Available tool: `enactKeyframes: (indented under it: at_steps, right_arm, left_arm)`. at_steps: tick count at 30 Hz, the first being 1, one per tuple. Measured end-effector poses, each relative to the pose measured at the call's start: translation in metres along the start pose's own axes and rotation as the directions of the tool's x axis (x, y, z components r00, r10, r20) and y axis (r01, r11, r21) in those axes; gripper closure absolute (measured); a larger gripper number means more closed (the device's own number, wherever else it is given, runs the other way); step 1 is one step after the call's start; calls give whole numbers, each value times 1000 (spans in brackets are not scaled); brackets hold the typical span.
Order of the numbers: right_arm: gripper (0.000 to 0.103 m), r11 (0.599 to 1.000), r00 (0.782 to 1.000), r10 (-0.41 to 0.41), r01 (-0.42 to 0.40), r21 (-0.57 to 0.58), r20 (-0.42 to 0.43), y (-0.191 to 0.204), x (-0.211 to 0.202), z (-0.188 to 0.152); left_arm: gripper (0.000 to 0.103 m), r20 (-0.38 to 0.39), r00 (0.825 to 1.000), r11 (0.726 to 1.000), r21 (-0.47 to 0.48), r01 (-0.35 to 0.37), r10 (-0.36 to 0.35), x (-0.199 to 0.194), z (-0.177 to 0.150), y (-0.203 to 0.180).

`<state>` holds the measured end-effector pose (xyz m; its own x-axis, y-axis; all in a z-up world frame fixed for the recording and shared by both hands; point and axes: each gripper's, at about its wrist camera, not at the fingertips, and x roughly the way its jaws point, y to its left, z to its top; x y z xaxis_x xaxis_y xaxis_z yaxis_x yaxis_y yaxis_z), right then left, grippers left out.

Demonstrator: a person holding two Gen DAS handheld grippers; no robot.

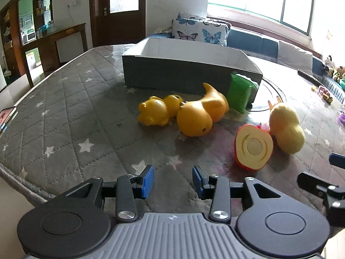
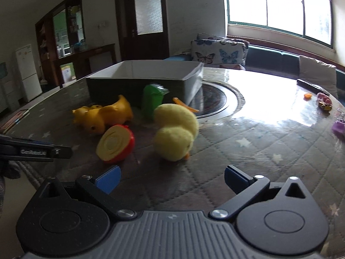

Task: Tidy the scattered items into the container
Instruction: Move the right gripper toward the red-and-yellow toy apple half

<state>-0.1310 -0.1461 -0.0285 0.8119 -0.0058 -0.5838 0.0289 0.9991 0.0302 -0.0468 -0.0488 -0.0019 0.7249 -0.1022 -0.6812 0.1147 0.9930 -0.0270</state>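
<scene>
Evidently we hold both grippers — left gripper and right gripper — spread and empty, because every toy lies outside the box.

Round table under grey quilted cover with white stars, clear film on top, glare from windows. Dark round inset at table centre. Behind: blue sofa with butterfly cushions and a pale cushion. Wide windows above sofa, green frames, overexposed daylight. Dark wooden door with frosted pane, white walls either side. Wooden sideboard left of door; shelf unit beyond, crowded with small items. White fridge far left. Pale floor tiles. Soft toys heaped at far right.
</scene>
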Motion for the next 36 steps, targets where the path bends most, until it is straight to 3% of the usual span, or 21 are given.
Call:
enactKeyframes:
  at_steps: [6, 17, 36]
  right_arm:
    - [0, 997, 998, 65, -65, -41, -8, 12, -23, -10]
    - [0, 995, 996, 87, -89, -52, -33, 51, -39, -14]
    - [0, 989, 990, 129, -132, -69, -49, 25, -26, -7]
  left_arm:
    - [61, -19, 1000, 1000, 6, 25, -25, -3, 1, 2]
    - [61, -29, 999, 999, 22, 39, -39, -4, -3, -4]
    - [61, -43, 997, 997, 44, 65, -64, -3, -1, -13]
